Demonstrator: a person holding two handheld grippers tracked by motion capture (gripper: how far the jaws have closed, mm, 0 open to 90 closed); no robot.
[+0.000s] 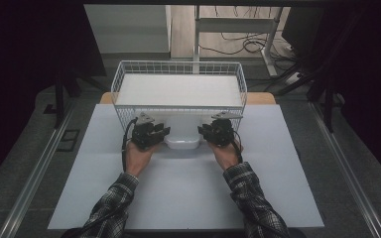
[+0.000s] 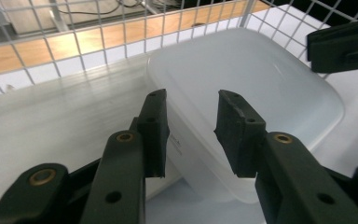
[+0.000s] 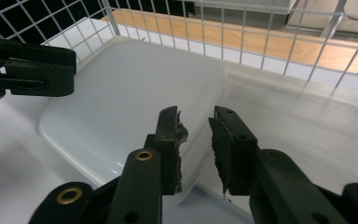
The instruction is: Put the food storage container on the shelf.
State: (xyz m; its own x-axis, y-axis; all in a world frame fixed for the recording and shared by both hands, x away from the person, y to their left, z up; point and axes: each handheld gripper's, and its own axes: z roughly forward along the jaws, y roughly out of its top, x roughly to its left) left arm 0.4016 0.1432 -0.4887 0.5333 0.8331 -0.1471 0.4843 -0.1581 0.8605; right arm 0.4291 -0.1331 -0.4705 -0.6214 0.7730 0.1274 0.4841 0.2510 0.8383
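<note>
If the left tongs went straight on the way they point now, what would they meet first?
Most likely the white plastic container: its near corner sits right ahead of the left tongs, between the spread jaws. Depth is unclear, so how close they are cannot be told.

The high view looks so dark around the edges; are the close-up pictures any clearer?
High view: the white table is lit, the surroundings nearly black. Left gripper view: the plastic container is sharp, with soft glare. Right gripper view: the near black jaws are slightly soft, the wire basket crisp.

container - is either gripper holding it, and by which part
Both grippers straddle the container, the left gripper at one side edge, the right gripper at the opposite edge. Both sets of jaws show gaps, so a firm hold cannot be told.
</note>
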